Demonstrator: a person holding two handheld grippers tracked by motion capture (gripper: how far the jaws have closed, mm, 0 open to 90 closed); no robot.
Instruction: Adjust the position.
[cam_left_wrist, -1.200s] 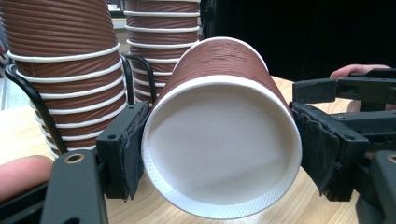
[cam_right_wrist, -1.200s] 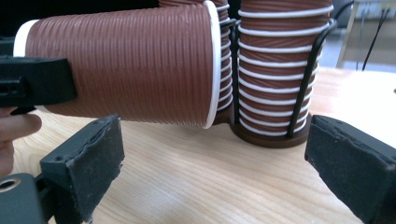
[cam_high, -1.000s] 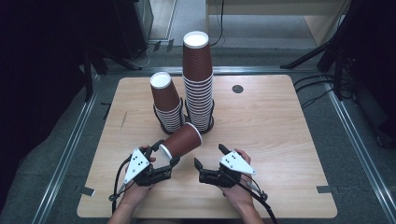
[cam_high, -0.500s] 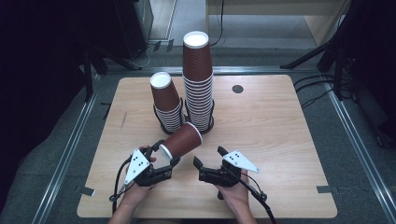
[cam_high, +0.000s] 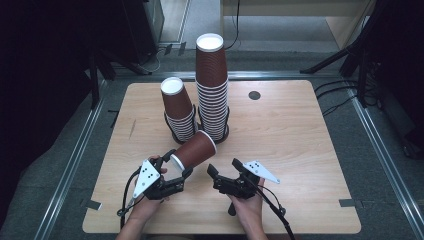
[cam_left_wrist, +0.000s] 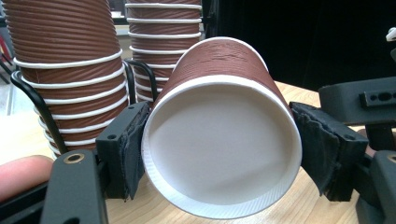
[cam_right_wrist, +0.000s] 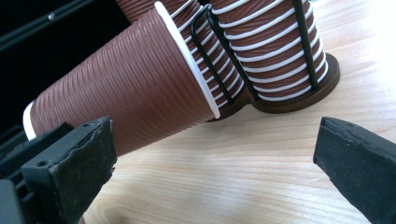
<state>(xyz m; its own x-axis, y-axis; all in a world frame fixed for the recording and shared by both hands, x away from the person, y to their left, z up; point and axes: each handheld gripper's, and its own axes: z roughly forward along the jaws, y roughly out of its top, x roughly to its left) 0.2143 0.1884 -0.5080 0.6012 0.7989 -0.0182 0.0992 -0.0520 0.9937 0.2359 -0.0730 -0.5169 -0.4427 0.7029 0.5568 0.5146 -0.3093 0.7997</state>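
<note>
A brown ribbed paper cup (cam_high: 196, 149) lies tilted on its side above the wooden table (cam_high: 300, 150), mouth toward the stacks. My left gripper (cam_high: 177, 164) is shut on its base end. In the left gripper view the pads (cam_left_wrist: 128, 149) press both sides of the cup (cam_left_wrist: 219, 140), whose white bottom faces the camera. My right gripper (cam_high: 222, 166) sits just right of the cup, open. Its jaws have just been opening, and nothing is between them (cam_right_wrist: 215, 140). The cup (cam_right_wrist: 126, 88) lies ahead and left of them.
Two upside-down cup stacks stand in black wire holders behind the held cup: a tall one (cam_high: 211, 85) and a shorter one (cam_high: 178, 107). A dark round hole (cam_high: 254, 95) sits at the table's back right. Bare wood stretches to the right.
The right gripper's jaws have spread a little wider. Both hands and the held cup have stayed in place.
</note>
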